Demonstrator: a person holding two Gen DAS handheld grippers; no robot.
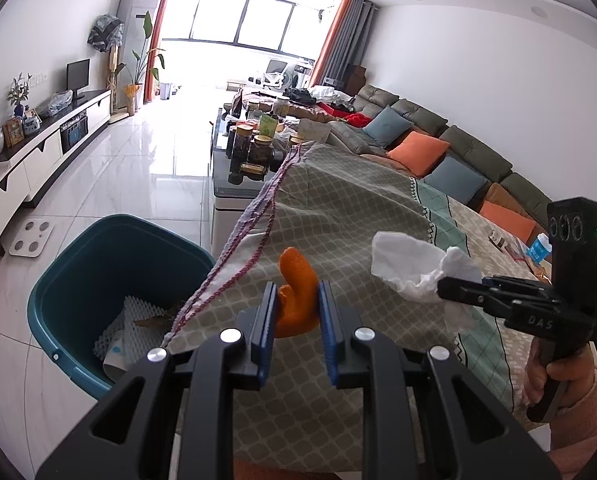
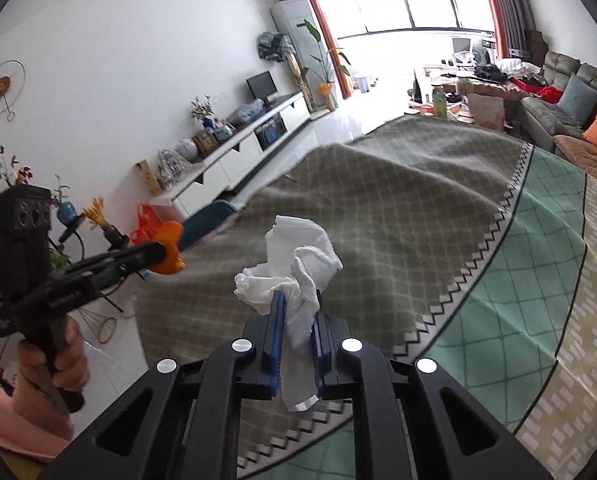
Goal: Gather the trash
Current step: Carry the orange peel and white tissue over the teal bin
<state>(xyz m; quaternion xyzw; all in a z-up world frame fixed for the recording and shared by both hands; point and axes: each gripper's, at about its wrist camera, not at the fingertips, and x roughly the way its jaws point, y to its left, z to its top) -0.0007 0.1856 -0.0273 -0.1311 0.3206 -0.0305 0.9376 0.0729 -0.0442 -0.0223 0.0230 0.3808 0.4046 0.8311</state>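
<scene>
While the left claw (image 1: 297, 312) is clamped on a piece of orange peel (image 1: 296, 300), the right claw (image 2: 297, 322) is pinched tight on a crumpled white tissue (image 2: 294, 264), so both bits of trash are up off the table (image 2: 418, 200). The table's got a patterned cloth over it, grey-green checks with a mint section past a zigzag border. Just off the table's left edge sits a teal bin (image 1: 110, 292) on the floor, already holding some white foam netting (image 1: 134, 316) and a dead leaf. A hand (image 1: 566, 376) in a pink sleeve grips the right handle.
</scene>
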